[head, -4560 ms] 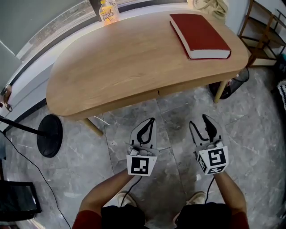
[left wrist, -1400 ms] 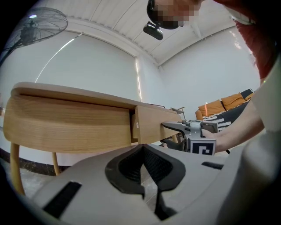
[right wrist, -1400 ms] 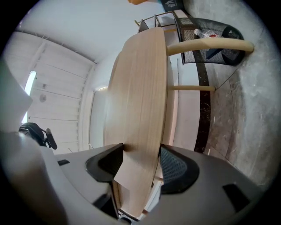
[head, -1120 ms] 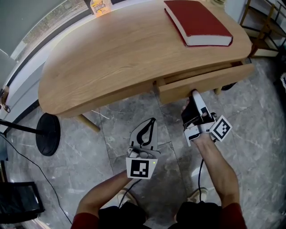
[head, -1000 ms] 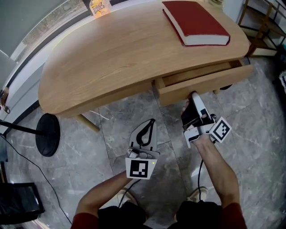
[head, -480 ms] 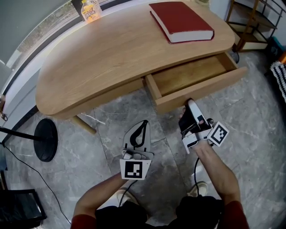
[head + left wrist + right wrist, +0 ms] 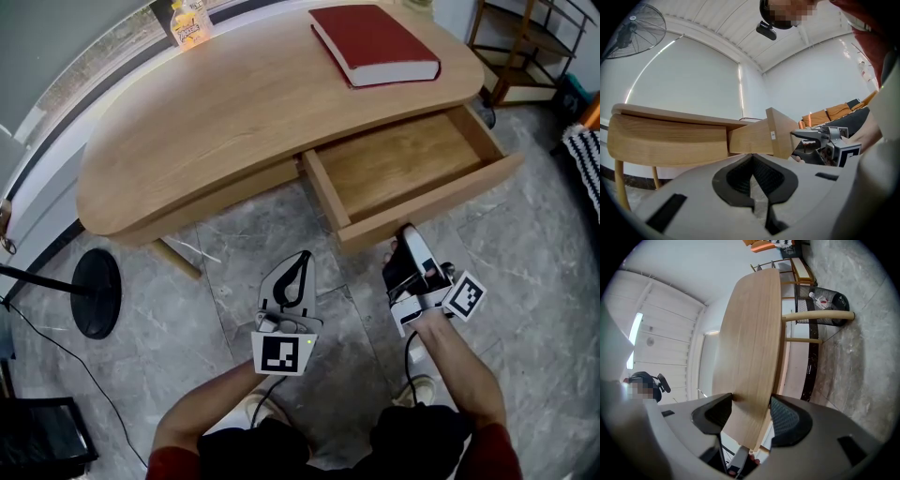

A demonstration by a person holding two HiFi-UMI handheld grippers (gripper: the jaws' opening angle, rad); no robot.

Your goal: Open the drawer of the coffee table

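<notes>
On the grey marble floor [image 7: 234,253] stood the oval wooden coffee table [image 7: 216,122]. Its drawer [image 7: 398,164] was found well pulled out from under the right half of the top, towards the person, with its bare wooden bottom exposed. A red book [image 7: 372,42] lay flat on the tabletop behind the drawer. The right gripper [image 7: 405,234] was at the lower edge of the drawer's front panel, near the middle, its jaws pinching that panel between them. The left gripper [image 7: 300,258] was held above the floor, left of the drawer and clear of the table, its jaws pressed together on nothing. A round black stand base [image 7: 96,306] sat on the floor near the table's left end. A small yellow-labelled bottle [image 7: 187,21] stood at the table's far edge.
</notes>
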